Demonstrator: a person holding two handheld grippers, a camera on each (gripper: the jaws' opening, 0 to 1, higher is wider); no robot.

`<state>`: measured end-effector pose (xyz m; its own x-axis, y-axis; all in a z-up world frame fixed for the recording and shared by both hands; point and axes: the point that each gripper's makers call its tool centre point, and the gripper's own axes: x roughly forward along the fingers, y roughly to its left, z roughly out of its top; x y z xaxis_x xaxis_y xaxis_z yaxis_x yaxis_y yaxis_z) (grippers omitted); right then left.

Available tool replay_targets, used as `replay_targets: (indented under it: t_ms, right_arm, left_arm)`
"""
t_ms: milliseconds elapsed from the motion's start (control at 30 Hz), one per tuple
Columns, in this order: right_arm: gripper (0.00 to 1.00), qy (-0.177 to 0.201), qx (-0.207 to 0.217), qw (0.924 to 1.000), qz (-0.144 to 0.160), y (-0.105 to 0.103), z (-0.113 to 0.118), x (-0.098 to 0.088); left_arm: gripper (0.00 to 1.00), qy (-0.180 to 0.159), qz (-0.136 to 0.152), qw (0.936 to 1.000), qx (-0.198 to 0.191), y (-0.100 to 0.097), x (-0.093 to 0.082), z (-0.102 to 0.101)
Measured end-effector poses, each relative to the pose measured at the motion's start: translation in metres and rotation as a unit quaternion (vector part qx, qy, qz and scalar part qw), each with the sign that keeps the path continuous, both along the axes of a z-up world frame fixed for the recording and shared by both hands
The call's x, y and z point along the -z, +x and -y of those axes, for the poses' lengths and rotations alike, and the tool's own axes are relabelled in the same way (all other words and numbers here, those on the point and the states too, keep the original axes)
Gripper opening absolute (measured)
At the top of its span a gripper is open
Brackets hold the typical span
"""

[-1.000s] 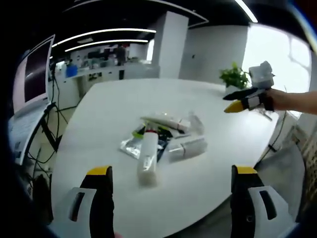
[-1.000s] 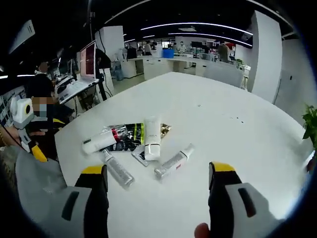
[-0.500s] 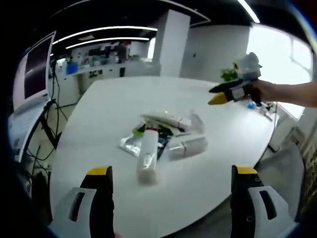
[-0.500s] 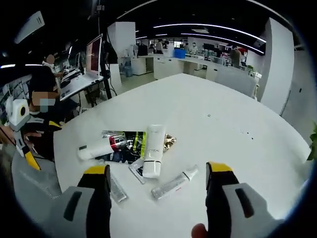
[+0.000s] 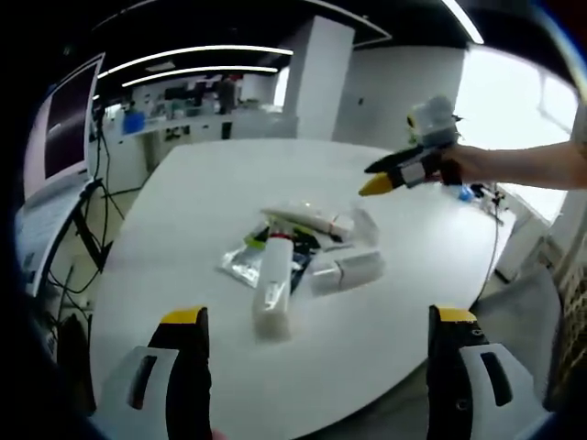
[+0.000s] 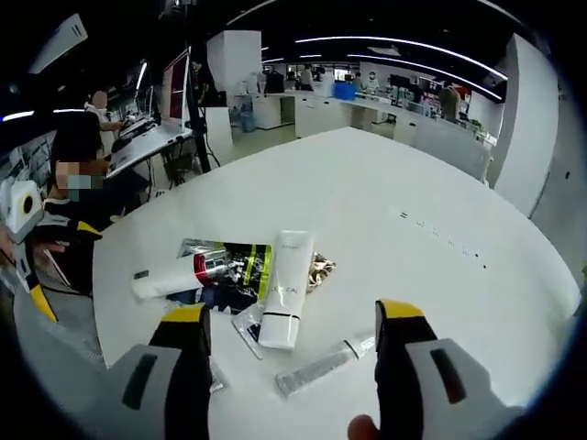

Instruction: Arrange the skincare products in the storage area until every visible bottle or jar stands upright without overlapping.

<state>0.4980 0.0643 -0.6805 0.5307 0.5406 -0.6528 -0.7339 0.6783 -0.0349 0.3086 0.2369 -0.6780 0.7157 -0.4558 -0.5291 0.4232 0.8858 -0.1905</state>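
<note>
A pile of skincare products lies flat on the white round table (image 5: 183, 211). In the left gripper view a white tube (image 5: 273, 291) points toward me, beside a short white tube (image 5: 347, 272), a long tube (image 5: 304, 221), a clear bottle (image 5: 365, 225) and foil sachets (image 5: 240, 265). My left gripper (image 5: 318, 316) stands open, short of the pile. My right gripper (image 5: 376, 182) hovers beyond the pile, held by a hand. In the right gripper view the right gripper (image 6: 292, 312) is open above a white tube (image 6: 284, 288), a red-banded tube (image 6: 172, 279) and a clear bottle (image 6: 321, 368).
A potted plant (image 5: 424, 139) sits beyond the table's far side, and a monitor (image 5: 62, 137) with cables stands to the left. In the right gripper view a person (image 6: 75, 183) sits at a desk on the left, and the left gripper (image 6: 37, 298) shows at the edge.
The right gripper has moved left over the table, closer to the pile. In its view the products have grown nearer. The left gripper has stayed put.
</note>
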Motion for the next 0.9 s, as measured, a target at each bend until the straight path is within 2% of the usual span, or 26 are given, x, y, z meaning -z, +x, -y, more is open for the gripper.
replay_targets:
  t_ms: [133, 600, 900]
  right_arm:
    - [0.72, 0.003, -0.005, 1.0000, -0.007, 0.005, -0.008, 0.004]
    - [0.67, 0.000, -0.007, 0.9986, -0.052, 0.023, -0.032, 0.040]
    - [0.62, 0.009, 0.016, 0.9964, -0.083, 0.037, -0.041, 0.061]
  left_arm:
    - [0.97, 0.001, -0.001, 1.0000, 0.000, 0.000, 0.001, 0.000]
    - [0.97, -0.007, -0.006, 0.9999, -0.010, 0.002, 0.001, -0.003]
    - [0.97, -0.006, -0.010, 0.9999, -0.008, 0.002, 0.003, -0.003]
